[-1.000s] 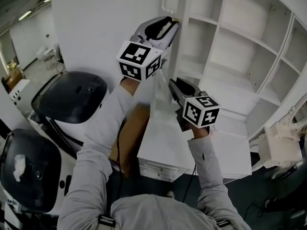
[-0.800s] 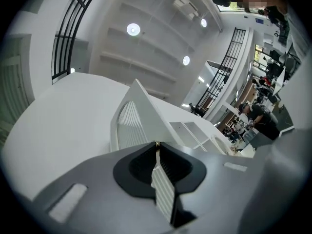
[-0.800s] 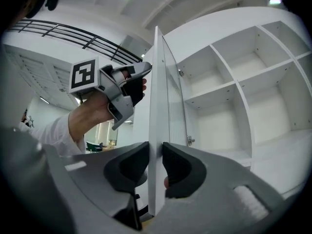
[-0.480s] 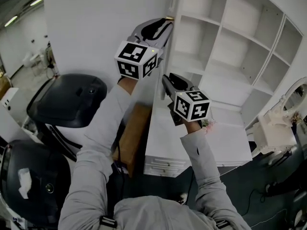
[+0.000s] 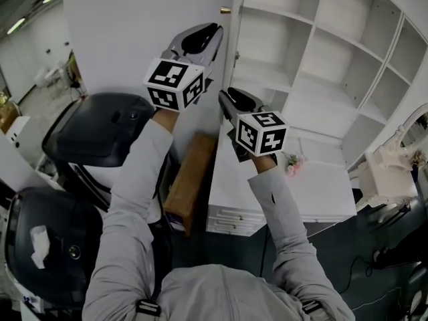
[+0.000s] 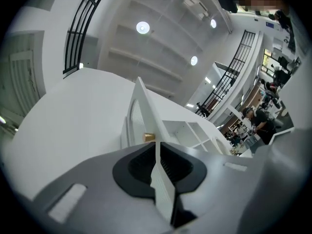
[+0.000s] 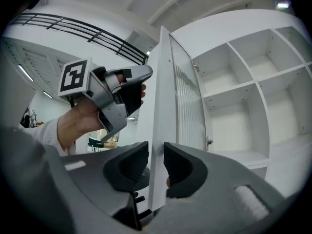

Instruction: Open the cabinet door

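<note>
Seen from the head view, the person's left gripper (image 5: 215, 39) and right gripper (image 5: 226, 102) meet the free edge of the cabinet door (image 5: 232, 52). The door stands open and edge-on just left of centre frame, its brass knob (image 5: 225, 10) jutting left near the top. The bare white shelves (image 5: 314, 59) fill the upper right, and a brown box (image 5: 190, 179) and two black domed shells (image 5: 93, 132) lie at lower left. That view does not settle the grip; the gripper views do. In the left gripper view, the left gripper (image 6: 157, 155) has its dark pads pressed on either side of the thin door (image 6: 139, 116) edge, just below the knob (image 6: 148, 137), with people (image 6: 258, 126) at desks far off at right. In the right gripper view, the right gripper (image 7: 156, 165) is likewise clamped narrow on the door (image 7: 161, 106) lower down. This view alone shows the door's ribbed glass pane (image 7: 187, 96) facing the shelves (image 7: 234, 82). It also shows the left gripper (image 7: 136, 89), held in a bare hand (image 7: 80, 118) at the upper left, against the door's outer side.
</note>
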### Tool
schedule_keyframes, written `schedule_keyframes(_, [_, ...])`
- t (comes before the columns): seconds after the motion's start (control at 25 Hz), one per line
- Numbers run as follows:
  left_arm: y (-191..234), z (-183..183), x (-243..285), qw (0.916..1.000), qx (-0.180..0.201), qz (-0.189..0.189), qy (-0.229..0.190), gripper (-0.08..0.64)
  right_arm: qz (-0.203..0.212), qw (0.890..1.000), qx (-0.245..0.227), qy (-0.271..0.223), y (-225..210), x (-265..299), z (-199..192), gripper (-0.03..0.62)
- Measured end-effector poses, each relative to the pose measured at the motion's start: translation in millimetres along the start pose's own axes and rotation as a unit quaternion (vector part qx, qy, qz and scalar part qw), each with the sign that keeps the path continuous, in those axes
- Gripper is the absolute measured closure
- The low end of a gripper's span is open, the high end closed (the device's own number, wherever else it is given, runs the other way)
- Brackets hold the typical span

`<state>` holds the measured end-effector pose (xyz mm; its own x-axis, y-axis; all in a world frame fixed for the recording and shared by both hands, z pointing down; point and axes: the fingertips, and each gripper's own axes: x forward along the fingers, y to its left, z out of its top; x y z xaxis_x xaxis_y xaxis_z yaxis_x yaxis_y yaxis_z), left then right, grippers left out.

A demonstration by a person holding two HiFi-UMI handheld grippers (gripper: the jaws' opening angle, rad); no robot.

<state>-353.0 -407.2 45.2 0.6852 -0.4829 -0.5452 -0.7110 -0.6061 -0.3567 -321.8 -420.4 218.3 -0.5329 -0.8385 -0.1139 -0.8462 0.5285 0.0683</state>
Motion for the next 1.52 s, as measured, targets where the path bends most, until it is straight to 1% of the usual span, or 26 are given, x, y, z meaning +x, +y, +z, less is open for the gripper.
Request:
schedule_keyframes(0.08, [-21,0,-11,0.9995,-0.006,-0.031,-0.003,0.522,0.005,1.000,-0.004,-0.001,1,-10,0,0.499])
schedule_keyframes(0.2, [-67,-2,-28,0.9953,0.008,-0.096,-0.002,0.516,-0.002,1.000,-0.008,-0.006,-8,-35,0,0.509])
schedule_keyframes(0.28, [-93,-7,-36,0.9933,0.006,-0.115,0.000,0.516,-0.019,1.000,-0.018,-0.007,-22,-58,2,0.518])
schedule_keyframes(0.36, [-115,-18,-39,0.9926,0.005,-0.120,0.016,0.520,-0.038,0.999,-0.033,-0.005,-40,-84,5,0.525])
schedule_keyframes(0.44, [-140,-34,-38,0.9907,0.016,-0.125,0.052,0.532,-0.058,0.997,-0.049,-0.002,-58,-113,8,0.526])
schedule_keyframes(0.52, [-166,-49,-35,0.9871,0.033,-0.132,0.084,0.543,-0.080,0.995,-0.063,0.001,-76,-142,10,0.542])
schedule_keyframes(0.6, [-191,-59,-31,0.9850,0.037,-0.138,0.097,0.543,-0.100,0.992,-0.074,0.004,-92,-169,12,0.561])
schedule_keyframes(0.76, [-236,-77,-30,0.9816,-0.002,-0.154,0.114,0.543,-0.134,0.986,-0.092,0.022,-118,-227,1,0.589])
schedule_keyframes(0.88, [-262,-84,-30,0.9791,-0.020,-0.163,0.119,0.543,-0.158,0.983,-0.088,0.039,-137,-266,-13,0.591])
schedule_keyframes(1.08, [-280,-106,-34,0.9775,-0.040,-0.155,0.138,0.543,-0.182,0.977,-0.091,0.058,-150,-307,-32,0.591])
schedule_keyframes(1.2, [-287,-121,-40,0.9759,-0.044,-0.150,0.153,0.543,-0.190,0.975,-0.095,0.064,-152,-324,-38,0.591])
schedule_keyframes(1.4, [-301,-147,-50,0.9731,-0.029,-0.143,0.179,0.543,-0.200,0.973,-0.090,0.074,-159,-342,-53,0.591])
schedule_keyframes(1.52, [-308,-156,-55,0.9732,-0.021,-0.138,0.183,0.543,-0.205,0.971,-0.091,0.088,-162,-350,-64,0.591])
